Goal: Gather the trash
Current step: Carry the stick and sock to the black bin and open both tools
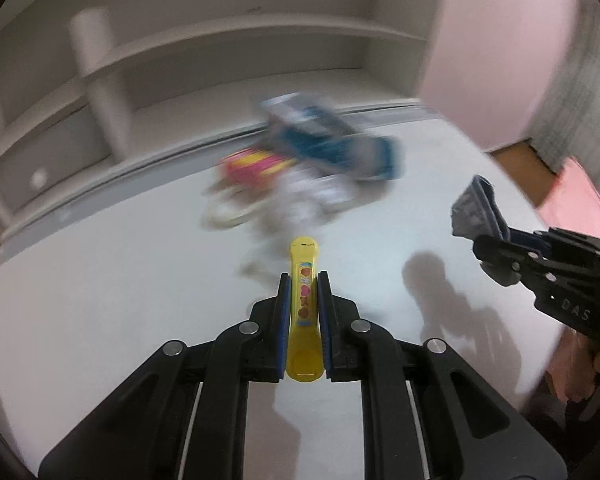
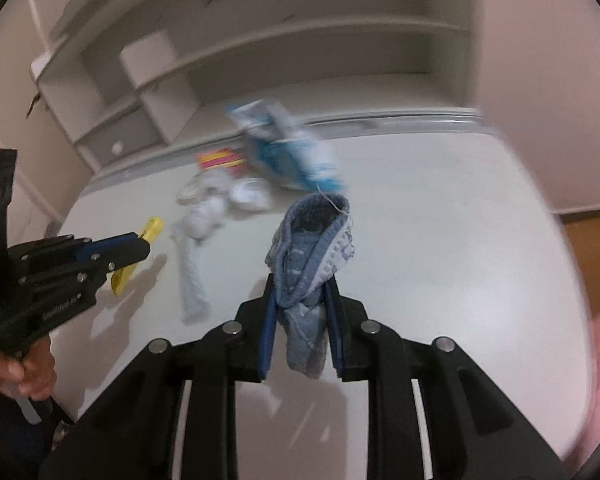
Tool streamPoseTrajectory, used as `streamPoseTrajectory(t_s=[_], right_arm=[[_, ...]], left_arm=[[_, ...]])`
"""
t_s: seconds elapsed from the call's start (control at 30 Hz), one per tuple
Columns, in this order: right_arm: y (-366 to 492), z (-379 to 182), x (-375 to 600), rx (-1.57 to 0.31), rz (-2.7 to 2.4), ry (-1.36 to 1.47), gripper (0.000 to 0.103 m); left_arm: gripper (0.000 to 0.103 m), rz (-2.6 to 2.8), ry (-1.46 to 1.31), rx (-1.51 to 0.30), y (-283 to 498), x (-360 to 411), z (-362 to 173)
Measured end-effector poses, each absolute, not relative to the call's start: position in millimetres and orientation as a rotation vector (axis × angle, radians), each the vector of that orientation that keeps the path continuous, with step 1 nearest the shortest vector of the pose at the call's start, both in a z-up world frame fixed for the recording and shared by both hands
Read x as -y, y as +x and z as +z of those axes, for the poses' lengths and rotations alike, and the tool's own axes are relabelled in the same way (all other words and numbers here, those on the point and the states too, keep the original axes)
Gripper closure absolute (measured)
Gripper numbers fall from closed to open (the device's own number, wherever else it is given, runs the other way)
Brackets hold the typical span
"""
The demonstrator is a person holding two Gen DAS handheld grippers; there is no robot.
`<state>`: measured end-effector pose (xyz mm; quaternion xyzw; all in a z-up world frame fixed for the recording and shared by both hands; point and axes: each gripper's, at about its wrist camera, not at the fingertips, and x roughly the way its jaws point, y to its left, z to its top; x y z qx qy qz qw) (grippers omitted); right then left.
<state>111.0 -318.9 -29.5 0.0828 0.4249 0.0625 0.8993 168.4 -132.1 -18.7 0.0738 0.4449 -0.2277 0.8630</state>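
Note:
My left gripper [image 1: 304,280] is shut on a yellow plastic piece [image 1: 305,254] with small picture stickers, held just above the white table [image 1: 100,300]. The right wrist view shows that gripper [image 2: 146,244] at the left with the yellow piece [image 2: 155,226] sticking out of it. My right gripper [image 2: 302,280] is shut on a blue-grey knitted sock [image 2: 312,240], which stands up from the pads and hangs below them. In the left wrist view the right gripper [image 1: 480,248] is at the right edge with the sock [image 1: 474,208].
A blurred pile lies further back on the table: a blue and white packet [image 2: 288,156], a pink and yellow wrapper [image 2: 220,160] and crumpled white pieces [image 2: 220,200]. A pale fabric strip [image 2: 194,276] lies nearer. White shelves [image 2: 160,92] stand behind. A hand [image 2: 32,372] holds the left gripper.

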Motion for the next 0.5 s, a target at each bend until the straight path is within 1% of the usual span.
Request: streamPoseTrajectory(t_s=[0.17, 0.33, 0.43, 0.5], right_arm=[[35.7, -23.9, 404.3, -0.818, -0.063, 0.241, 0.080], [-59.5, -40.1, 503.2, -0.796, -0.300, 0.346, 0.080], [-120.3, -58.7, 554.4, -0.803, -0.436, 0.420, 0.080], [-158.1, -75.9, 585.8, -0.816, -0.521, 0.478, 0.080]], left_arm=[[0.091, -0.676, 0.194, -0.898, 138.4, 223.5, -7.4], [0.091, -0.929, 0.275, -0.857, 80.5, 337.5, -2.5], [0.091, -1.097, 0.335, -0.859, 37.4, 412.9, -11.6], [0.091, -1.210, 0.368, -0.892, 3.0, 468.4, -28.1]])
